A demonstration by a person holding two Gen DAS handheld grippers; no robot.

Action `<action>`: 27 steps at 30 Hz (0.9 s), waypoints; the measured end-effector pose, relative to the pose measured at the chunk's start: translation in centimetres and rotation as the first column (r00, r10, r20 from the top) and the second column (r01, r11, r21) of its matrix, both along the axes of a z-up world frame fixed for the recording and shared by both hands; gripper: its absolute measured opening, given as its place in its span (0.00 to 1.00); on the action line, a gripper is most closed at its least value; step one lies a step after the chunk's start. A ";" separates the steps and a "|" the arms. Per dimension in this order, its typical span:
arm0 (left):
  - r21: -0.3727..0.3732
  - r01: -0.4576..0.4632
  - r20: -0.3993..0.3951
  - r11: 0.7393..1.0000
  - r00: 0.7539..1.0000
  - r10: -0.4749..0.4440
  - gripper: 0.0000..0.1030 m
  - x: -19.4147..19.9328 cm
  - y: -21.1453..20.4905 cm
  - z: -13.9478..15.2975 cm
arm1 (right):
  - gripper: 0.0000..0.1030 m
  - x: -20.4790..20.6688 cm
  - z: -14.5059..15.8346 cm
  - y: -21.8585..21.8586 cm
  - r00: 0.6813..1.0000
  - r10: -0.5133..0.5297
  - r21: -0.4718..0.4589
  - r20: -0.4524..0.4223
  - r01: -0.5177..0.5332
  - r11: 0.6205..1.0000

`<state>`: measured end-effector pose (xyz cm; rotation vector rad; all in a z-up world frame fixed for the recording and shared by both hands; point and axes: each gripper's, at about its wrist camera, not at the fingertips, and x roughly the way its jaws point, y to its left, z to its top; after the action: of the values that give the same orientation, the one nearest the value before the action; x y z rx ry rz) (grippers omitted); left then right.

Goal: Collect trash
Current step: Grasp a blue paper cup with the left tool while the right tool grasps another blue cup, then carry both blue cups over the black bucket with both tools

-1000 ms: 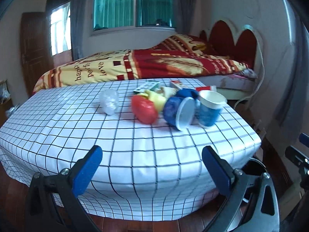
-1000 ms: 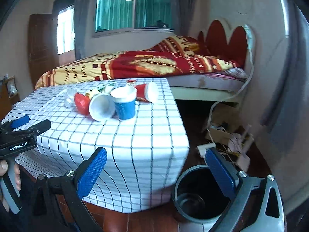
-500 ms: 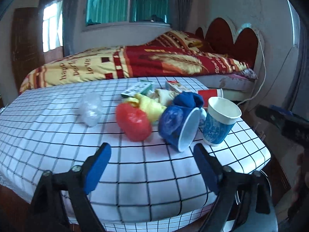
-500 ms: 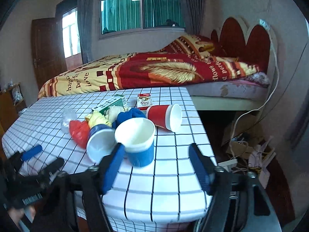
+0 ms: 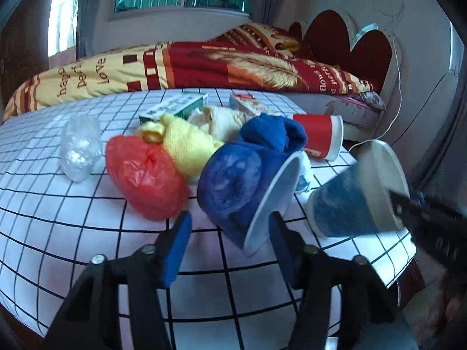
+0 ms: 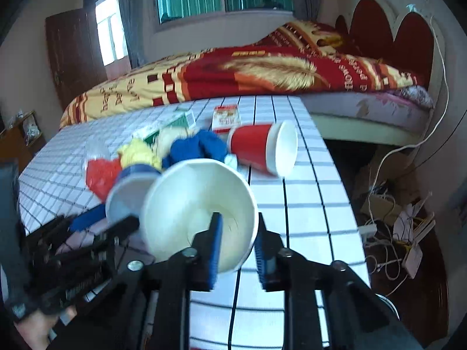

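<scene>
Trash lies on the checked tablecloth (image 5: 87, 227). A blue paper cup (image 5: 242, 192) lies on its side; my left gripper (image 5: 230, 248) is open with its jaws either side of the cup's rim. My right gripper (image 6: 238, 248) is shut on the rim of a second blue paper cup (image 6: 198, 207), tilted toward the camera; it also shows at the right of the left wrist view (image 5: 350, 201). Behind are a red cup (image 6: 262, 148) on its side, a red plastic bag (image 5: 146, 175), yellow cloth (image 5: 184, 143), blue cloth (image 5: 271, 131) and a clear bag (image 5: 78, 148).
A green-white carton (image 5: 175, 106) and a small red-white carton (image 6: 226, 116) lie at the far side of the table. A bed with a red and yellow quilt (image 6: 262, 70) stands behind. Cables and clutter (image 6: 402, 218) lie on the floor at right.
Both grippers moved in toward the pile. The right gripper closed on the upright blue cup's rim and tipped it. The left gripper narrowed around the lying blue cup.
</scene>
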<state>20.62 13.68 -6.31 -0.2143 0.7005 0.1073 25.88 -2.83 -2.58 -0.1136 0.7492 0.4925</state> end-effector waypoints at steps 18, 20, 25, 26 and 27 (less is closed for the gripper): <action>-0.044 0.055 0.067 0.998 0.996 -0.052 0.04 -1.7 0.7 1.4 | 0.02 -1.2 -0.6 -2.1 0.999 -0.031 0.045 0.025 0.030 0.999; -0.044 0.066 0.077 0.997 0.995 -0.062 0.04 -2.2 0.3 1.9 | 0.02 -1.7 -0.1 -3.0 0.998 -0.043 0.048 0.037 0.041 0.998; -0.038 0.104 0.100 0.994 0.990 -0.100 0.04 -3.4 -1.4 3.0 | 0.02 -3.3 1.0 -6.0 0.993 -0.096 0.052 0.068 0.092 0.994; -0.036 0.116 0.106 0.993 0.988 -0.112 0.04 -3.7 -1.9 3.2 | 0.02 -3.6 1.2 -6.6 0.992 -0.108 0.054 0.072 0.104 0.993; -0.034 0.123 0.110 0.992 0.987 -0.119 0.04 -3.9 -2.3 3.4 | 0.02 -3.9 1.4 -7.3 0.990 -0.119 0.054 0.076 0.115 0.992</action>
<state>16.69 11.41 -2.93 -0.2145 0.6066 -0.0347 22.01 -10.11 -1.23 -0.0420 0.6620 0.3920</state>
